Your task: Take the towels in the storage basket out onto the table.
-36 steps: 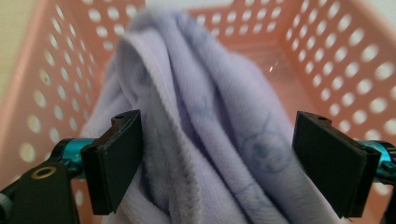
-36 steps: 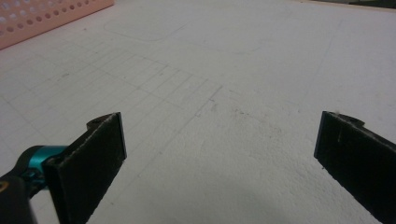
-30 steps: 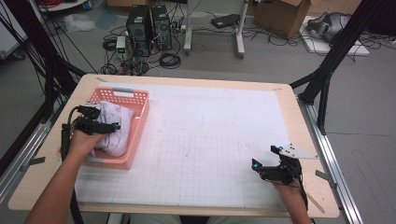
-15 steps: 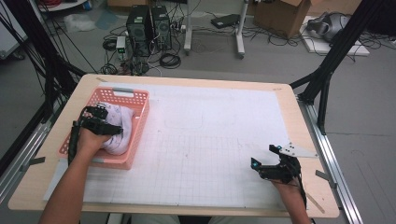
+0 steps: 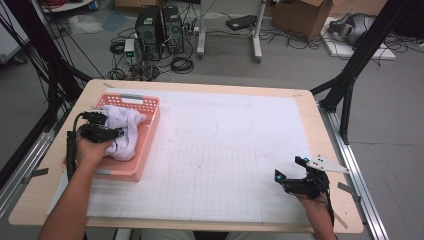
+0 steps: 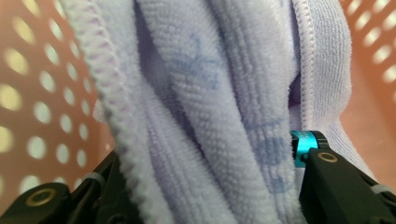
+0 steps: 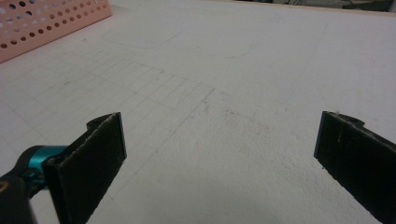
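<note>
Nearest the person, the right tongs (image 5: 289,176) hover low over the white gridded mat (image 5: 225,150) at the table's (image 5: 200,86) near right corner, held in the right hand (image 5: 312,192). Their jaws stand wide apart with nothing between them; in the right gripper view only bare mat lies ahead of the tongs (image 7: 219,154).

Farther in, on the left, the left hand (image 5: 90,150) reaches into the pink perforated basket (image 5: 142,145), which sits on the mat near the table's left edge. The left tongs (image 5: 107,127) have just been closing and now have folds of a pale lilac towel (image 5: 125,132) between their jaws. In the left gripper view the towel (image 6: 210,107) is bunched thickly between the jaws, pressed on both sides, with the basket wall (image 6: 37,93) behind it.

Beyond the table lie the floor's cables and computer towers (image 5: 160,27).
</note>
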### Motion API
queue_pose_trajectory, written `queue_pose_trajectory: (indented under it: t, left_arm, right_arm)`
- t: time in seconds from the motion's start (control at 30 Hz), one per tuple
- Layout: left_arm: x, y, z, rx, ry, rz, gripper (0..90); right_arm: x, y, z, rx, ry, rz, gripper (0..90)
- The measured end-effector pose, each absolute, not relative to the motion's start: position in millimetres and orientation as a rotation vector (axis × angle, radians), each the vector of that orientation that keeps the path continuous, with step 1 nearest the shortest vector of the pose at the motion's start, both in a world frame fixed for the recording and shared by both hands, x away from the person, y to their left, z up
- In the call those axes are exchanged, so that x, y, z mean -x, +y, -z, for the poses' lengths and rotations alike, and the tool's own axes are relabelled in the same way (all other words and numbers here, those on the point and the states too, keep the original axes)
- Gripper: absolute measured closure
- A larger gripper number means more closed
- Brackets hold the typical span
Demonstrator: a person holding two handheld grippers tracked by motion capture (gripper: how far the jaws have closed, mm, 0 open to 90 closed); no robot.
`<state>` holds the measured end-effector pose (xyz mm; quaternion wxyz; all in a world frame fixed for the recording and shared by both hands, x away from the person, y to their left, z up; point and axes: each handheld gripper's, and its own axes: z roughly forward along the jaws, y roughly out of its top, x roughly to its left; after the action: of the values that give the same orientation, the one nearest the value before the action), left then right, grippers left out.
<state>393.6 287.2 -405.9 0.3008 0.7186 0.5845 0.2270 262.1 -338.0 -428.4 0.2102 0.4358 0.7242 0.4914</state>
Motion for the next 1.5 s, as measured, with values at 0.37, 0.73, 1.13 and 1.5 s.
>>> queue_pose_trajectory:
  t: [0.37,0.73,1.13,1.5]
  left_arm:
    - [-374.9,299.7,386.6,-1.619,1.426,-0.610,57.1]
    - [-358.0,299.7,367.1,-1.473,1.212,-0.672,56.9]
    - [-340.9,283.1,338.0,-1.408,0.974,-0.684,56.9]
    - [-332.9,248.1,319.0,-1.439,0.777,-0.613,56.8]
  right_arm:
    - [-264.6,-337.6,428.4,-1.202,2.020,-1.381,1.0]
    - [-264.0,-334.1,427.1,-1.176,2.037,-1.382,1.0]
    - [-265.6,-323.0,427.5,-1.156,2.061,-1.397,1.0]
    - [-265.9,-322.6,426.9,-1.151,2.058,-1.410,1.0]
